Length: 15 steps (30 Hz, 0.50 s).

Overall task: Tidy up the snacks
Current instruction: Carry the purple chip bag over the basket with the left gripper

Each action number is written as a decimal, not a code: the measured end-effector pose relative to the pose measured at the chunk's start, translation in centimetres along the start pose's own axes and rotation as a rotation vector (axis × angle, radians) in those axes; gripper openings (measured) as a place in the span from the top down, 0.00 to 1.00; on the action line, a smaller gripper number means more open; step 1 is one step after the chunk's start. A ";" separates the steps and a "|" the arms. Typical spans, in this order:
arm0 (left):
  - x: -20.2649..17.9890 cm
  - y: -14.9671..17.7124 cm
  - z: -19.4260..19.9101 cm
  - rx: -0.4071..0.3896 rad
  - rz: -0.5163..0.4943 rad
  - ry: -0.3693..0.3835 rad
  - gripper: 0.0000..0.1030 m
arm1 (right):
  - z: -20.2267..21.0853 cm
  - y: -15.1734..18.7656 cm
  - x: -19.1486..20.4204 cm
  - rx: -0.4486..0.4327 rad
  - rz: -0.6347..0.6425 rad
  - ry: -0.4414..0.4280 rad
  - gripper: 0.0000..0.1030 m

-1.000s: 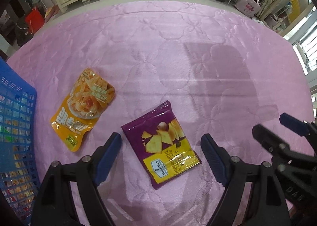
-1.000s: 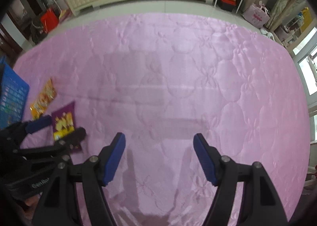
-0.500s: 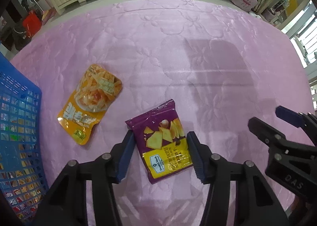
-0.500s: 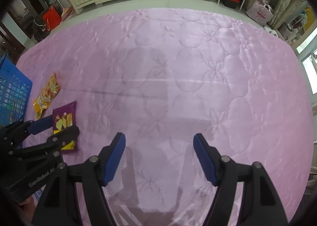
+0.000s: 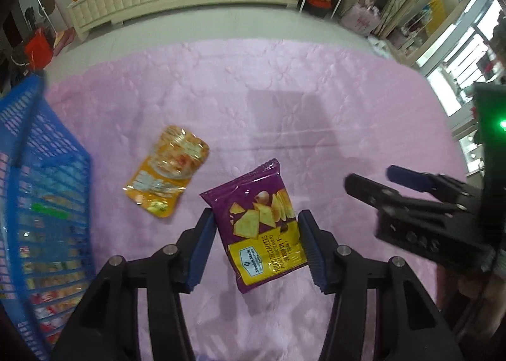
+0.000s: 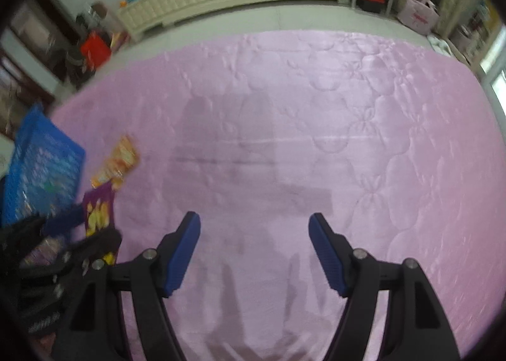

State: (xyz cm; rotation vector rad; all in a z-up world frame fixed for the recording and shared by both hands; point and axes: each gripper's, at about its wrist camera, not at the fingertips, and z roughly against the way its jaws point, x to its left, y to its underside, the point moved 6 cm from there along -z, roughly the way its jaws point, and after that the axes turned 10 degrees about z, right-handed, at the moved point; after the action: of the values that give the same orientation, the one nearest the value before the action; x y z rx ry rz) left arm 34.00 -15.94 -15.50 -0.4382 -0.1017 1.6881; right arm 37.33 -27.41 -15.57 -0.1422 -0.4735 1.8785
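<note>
L gripper (image 5: pixel 254 245): fingers closed onto both side edges of purple snack bag (image 5: pixel 257 228); bag appears raised off the pink quilt (image 5: pixel 284 101), judged from its shadow.
R gripper (image 6: pixel 254 253): fingers spread wide, nothing between them; hovers over bare quilt.
Orange snack bag (image 5: pixel 167 171): lies flat on quilt, between purple bag & blue basket (image 5: pixel 38 190).
Basket: at L edge; holds packets already, contents blurred.
Progress: est. partway; purple bag in hand, not yet in basket; orange bag untouched.
</note>
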 end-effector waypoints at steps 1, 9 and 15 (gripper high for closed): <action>0.1 -0.1 1.4 -0.026 0.002 -0.001 0.51 | 0.5 -0.3 0.6 -0.018 -0.001 -0.007 0.27; 3.4 -1.0 11.0 -0.215 -0.016 0.032 0.51 | -0.3 -1.4 4.6 0.019 0.017 -0.007 0.27; 9.8 -1.2 15.3 -0.290 0.039 -0.003 0.51 | -1.7 -2.8 9.0 0.025 0.061 -0.024 0.27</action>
State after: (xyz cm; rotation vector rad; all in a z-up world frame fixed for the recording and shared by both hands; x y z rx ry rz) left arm 28.90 -3.46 -3.22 -0.6576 -0.3453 1.7179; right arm 37.11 -17.83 -14.85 -0.1189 -0.4666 1.9472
